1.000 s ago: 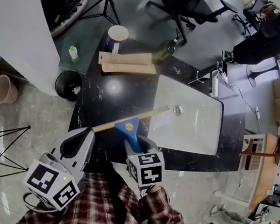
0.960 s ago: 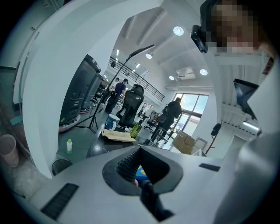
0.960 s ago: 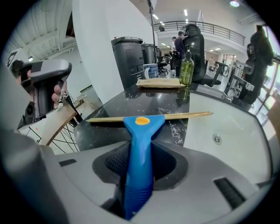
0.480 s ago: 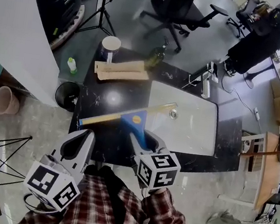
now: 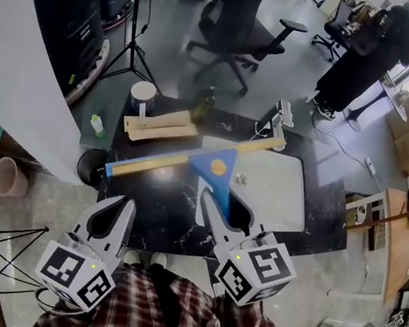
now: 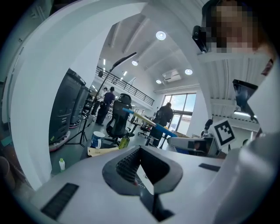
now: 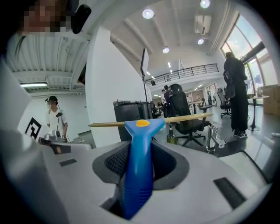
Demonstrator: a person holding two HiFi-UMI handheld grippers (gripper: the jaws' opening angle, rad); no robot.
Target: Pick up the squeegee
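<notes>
grey floor | white wall | black office chair | tall window | ceiling lights lit

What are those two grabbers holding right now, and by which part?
The right gripper clamps the squeegee by its blue handle; the left gripper holds nothing.

Right hand-held gripper grips the squeegee; left hand-held gripper beside, jaws apart

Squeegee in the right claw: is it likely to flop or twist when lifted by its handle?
Probably stiff: the squeegee has a blade running straight with both ends unsupported. Likely light, as the right claw holds it by the handle alone. It may twist, as the blade overhangs the grip widely.
</notes>
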